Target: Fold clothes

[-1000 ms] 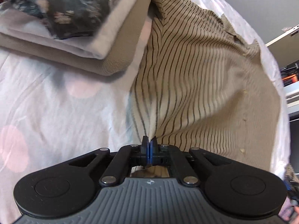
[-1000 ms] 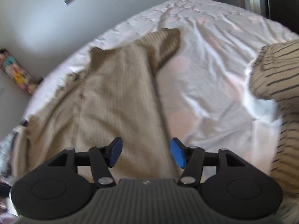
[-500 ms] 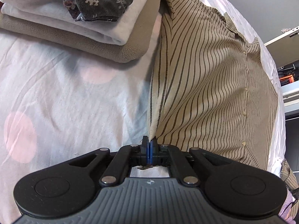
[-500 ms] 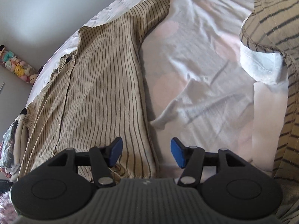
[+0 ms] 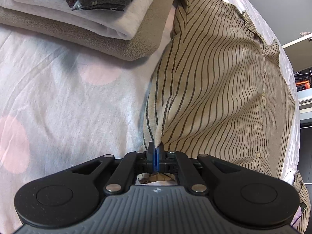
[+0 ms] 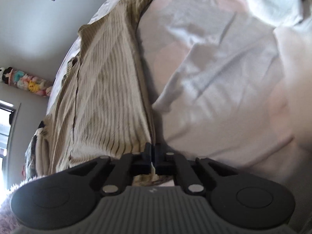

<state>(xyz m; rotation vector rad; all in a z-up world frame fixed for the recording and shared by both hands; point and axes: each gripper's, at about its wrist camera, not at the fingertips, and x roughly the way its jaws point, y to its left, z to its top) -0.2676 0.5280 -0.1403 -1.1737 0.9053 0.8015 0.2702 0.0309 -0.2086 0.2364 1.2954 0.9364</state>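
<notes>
A tan shirt with dark stripes (image 5: pixel 214 89) lies button side up on the white bed sheet (image 5: pixel 68 107). My left gripper (image 5: pixel 156 148) is shut on the shirt's near hem corner, and the cloth rises in a ridge from the jaws. In the right wrist view the same shirt (image 6: pixel 109 97) stretches away to the left. My right gripper (image 6: pixel 153 148) is shut on the shirt's near edge at its other hem corner; that view is blurred.
A stack of folded clothes (image 5: pixel 87 19), beige, white and dark floral, sits on the bed at the upper left. White shelving (image 5: pixel 300 74) stands past the bed on the right. Soft toys (image 6: pixel 29 80) line a wall ledge.
My right gripper was open above the shirt's edge; it has dropped down and shut on it. My left gripper has stayed shut on the hem, which has slackened and rippled.
</notes>
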